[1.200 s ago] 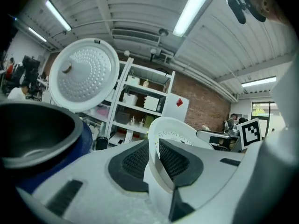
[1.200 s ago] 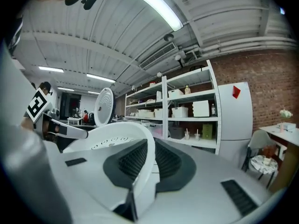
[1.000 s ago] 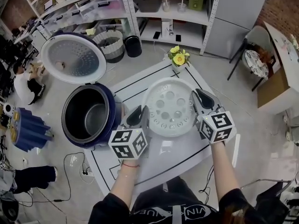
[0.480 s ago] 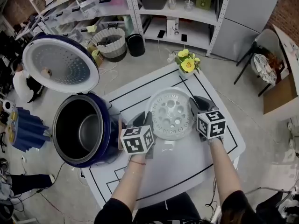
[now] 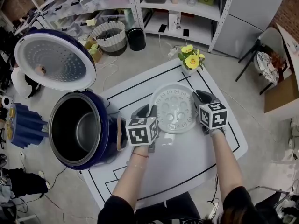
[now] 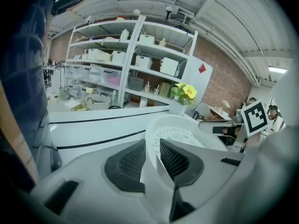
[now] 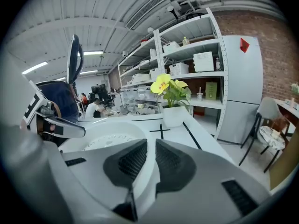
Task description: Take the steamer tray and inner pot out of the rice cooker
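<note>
Now we look to be setting the steamer tray (image 5: 174, 108) down on the desk (image 5: 187, 160).
Our left hand-held gripper (image 5: 149, 112) and right hand-held gripper (image 5: 198, 100) each pinch its rim on opposite sides; next we should let go, then reach for the inner pot (image 5: 78, 127) in the open rice cooker (image 5: 105, 141).

steamer tray (image 5: 174, 108): white, round, perforated, level, hollow side up, out of the cooker, over the white table (image 5: 187, 162)
inner pot (image 5: 77, 127): dark, empty, seated inside the rice cooker
rice cooker (image 5: 108, 125): dark blue, lid (image 5: 55, 59) swung open, left of the tray
</note>
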The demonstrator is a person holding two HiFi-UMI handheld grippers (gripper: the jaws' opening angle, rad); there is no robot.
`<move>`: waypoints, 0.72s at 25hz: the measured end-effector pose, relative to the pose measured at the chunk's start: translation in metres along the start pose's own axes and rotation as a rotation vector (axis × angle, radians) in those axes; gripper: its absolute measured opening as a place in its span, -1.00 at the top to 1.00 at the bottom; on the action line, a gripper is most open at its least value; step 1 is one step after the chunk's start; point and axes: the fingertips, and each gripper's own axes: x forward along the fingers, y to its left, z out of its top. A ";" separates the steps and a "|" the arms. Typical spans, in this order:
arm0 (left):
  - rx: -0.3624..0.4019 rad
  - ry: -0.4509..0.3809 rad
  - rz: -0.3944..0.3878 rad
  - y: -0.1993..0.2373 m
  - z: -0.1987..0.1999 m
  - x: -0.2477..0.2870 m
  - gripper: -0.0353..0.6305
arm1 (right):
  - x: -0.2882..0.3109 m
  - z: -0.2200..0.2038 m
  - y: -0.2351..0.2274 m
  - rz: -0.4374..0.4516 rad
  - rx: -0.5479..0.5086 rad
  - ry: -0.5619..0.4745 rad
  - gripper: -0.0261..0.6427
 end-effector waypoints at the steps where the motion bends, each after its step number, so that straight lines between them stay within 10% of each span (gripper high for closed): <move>1: -0.006 -0.008 -0.004 0.000 0.001 0.001 0.68 | 0.001 0.000 0.000 0.001 -0.002 -0.004 0.77; 18: 0.095 -0.236 0.003 -0.030 0.024 -0.048 0.48 | -0.061 0.046 0.027 0.059 -0.032 -0.207 0.59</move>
